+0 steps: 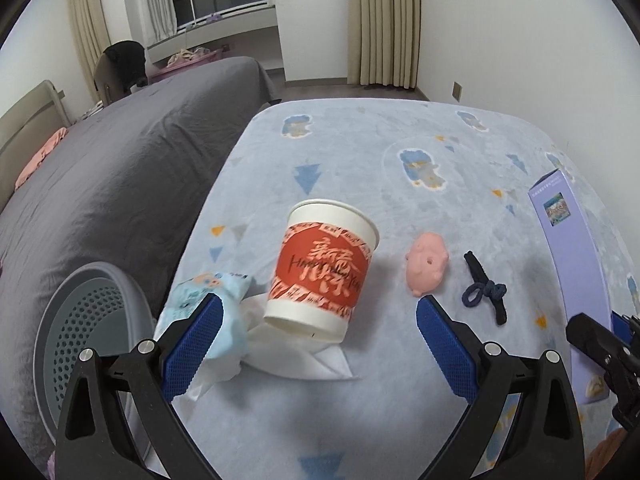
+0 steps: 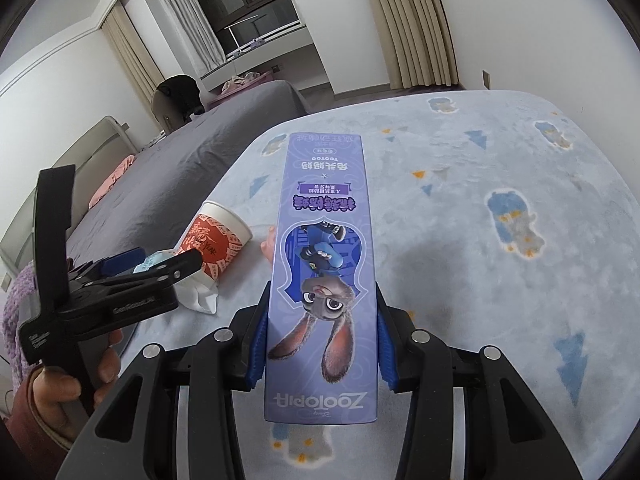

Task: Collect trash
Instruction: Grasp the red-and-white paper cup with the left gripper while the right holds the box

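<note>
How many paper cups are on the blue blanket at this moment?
1. The paper cup lies tipped on white tissue between the left gripper's open fingers, left of the pink pig toy. Another behind the purple box cannot be excluded.

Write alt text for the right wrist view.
The right gripper clamps a long purple Zootopia cardboard box above a pale blue patterned blanket. At left, the left gripper reaches toward a red-and-white paper cup.

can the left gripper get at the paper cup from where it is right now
Probably yes. The left gripper is open with the paper cup lying just ahead between its fingers; only the tissue lies underneath.
</note>
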`<state>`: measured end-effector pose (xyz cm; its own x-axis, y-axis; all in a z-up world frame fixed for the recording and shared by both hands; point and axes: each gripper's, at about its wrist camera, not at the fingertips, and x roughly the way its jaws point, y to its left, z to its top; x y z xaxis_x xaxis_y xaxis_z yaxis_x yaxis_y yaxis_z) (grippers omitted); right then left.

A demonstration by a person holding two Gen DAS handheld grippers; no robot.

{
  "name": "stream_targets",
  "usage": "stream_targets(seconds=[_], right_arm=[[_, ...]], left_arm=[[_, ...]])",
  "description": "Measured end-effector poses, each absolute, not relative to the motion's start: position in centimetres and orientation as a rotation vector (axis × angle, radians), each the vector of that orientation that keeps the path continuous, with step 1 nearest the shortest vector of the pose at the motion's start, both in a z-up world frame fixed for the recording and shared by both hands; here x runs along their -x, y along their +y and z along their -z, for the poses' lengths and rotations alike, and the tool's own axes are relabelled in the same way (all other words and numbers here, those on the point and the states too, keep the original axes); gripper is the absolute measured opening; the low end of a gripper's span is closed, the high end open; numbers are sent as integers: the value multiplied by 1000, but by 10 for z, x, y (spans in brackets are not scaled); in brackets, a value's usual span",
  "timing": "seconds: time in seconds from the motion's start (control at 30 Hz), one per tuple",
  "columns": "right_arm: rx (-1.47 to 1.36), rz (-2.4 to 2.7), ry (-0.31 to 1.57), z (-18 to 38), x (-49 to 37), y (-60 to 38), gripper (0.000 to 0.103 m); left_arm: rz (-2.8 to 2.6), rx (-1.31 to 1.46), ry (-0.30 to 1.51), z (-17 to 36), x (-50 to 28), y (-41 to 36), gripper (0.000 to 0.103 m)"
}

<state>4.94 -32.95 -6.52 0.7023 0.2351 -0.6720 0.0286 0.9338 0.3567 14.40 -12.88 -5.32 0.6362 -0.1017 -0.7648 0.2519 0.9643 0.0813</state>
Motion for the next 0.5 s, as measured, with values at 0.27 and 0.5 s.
stream_targets(seconds=[0.27,0.5], right_arm=[[-387,-113,788,68,-49,-342,43],[-388,-125,790,71,-50,-345,43]], left_arm=[[176,-224,884,71,-166,-142,95],[148,-236,906,86,-182,-143,95]])
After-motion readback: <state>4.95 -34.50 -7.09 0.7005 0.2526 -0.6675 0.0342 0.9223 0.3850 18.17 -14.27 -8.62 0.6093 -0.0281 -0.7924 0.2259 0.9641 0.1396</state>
